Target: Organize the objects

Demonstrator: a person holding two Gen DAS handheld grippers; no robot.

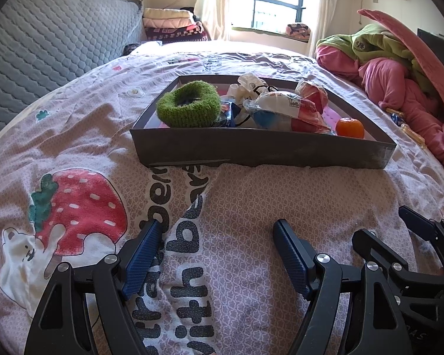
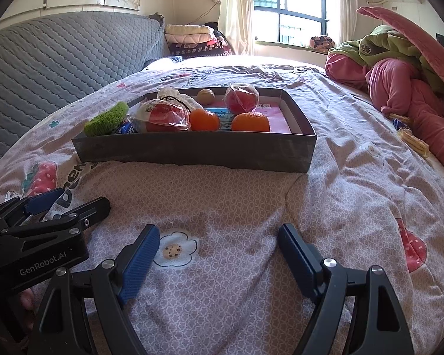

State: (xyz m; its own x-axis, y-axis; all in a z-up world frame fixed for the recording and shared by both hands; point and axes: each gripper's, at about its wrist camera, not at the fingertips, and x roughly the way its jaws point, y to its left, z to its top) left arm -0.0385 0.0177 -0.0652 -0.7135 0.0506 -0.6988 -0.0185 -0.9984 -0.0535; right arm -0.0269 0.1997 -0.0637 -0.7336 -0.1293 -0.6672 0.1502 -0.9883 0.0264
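A shallow dark box [image 1: 260,149] [image 2: 192,152] rests on the bed ahead of both grippers. In it lie a green knitted ring [image 1: 188,105] [image 2: 106,122], two oranges [image 2: 204,119] [image 2: 250,122], bagged red fruit [image 2: 162,117] [image 2: 239,99], a walnut [image 2: 205,96] and white wrapped items [image 1: 251,84]. My left gripper [image 1: 216,236] stands open over the quilt, nothing between its blue pads. My right gripper [image 2: 219,241] is open too and holds nothing. Each gripper shows at the edge of the other's view, side by side, short of the box.
A pink printed quilt [image 2: 251,195] covers the bed. Heaped pink and green clothes [image 2: 399,71] lie at the right, with small snack packets [image 2: 411,142] beside them. A grey quilted headboard [image 1: 50,41] stands at the left, a window [image 1: 266,3] behind.
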